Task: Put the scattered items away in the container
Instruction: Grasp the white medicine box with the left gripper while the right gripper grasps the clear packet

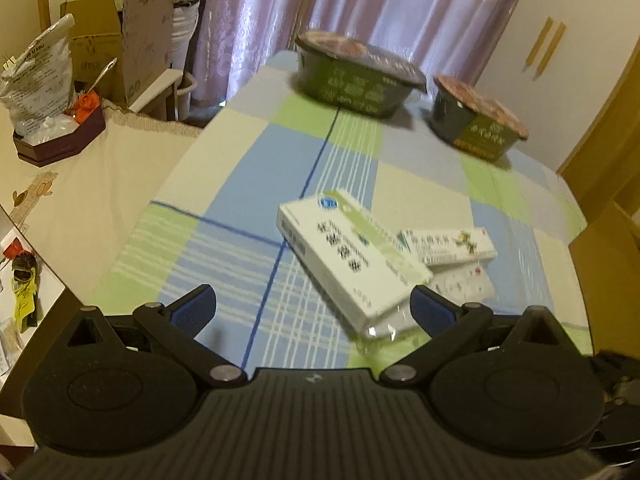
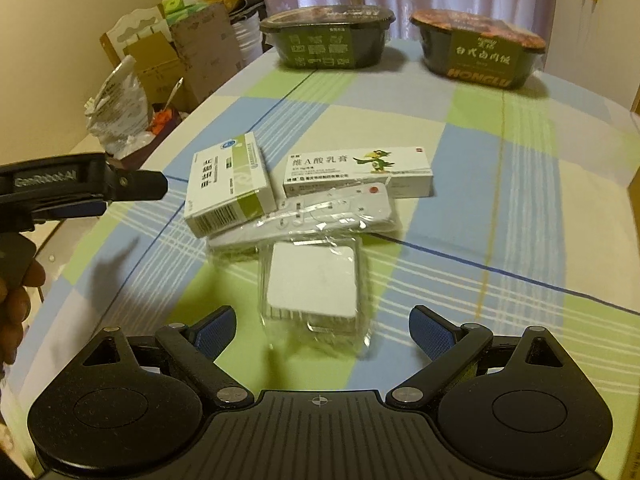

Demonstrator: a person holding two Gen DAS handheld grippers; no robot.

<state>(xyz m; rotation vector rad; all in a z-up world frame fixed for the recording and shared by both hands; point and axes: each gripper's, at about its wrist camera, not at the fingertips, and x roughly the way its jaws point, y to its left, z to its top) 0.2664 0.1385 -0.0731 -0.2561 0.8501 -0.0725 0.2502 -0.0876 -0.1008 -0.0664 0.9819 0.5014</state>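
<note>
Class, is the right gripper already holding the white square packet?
No. The right gripper is open, with the white square packet lying loose on the table.

Tablecloth (image 2: 460, 128): checked in pale blue, light green and cream, with thin dark-blue lines. Medicine box (image 2: 230, 186): white with green bands. Cream box (image 2: 358, 172): white, green bird print. Two food bowls (image 2: 328, 36) (image 2: 480, 54): dark green. Curtain (image 1: 360, 4): pale lilac. Finger pads (image 2: 216, 330): blue.

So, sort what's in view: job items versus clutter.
Job: green-and-white medicine box, parrot ointment box, wrapped remote, white square in clear packaging.
Lying about: two food bowls, cardboard boxes, plastic bag.
</note>
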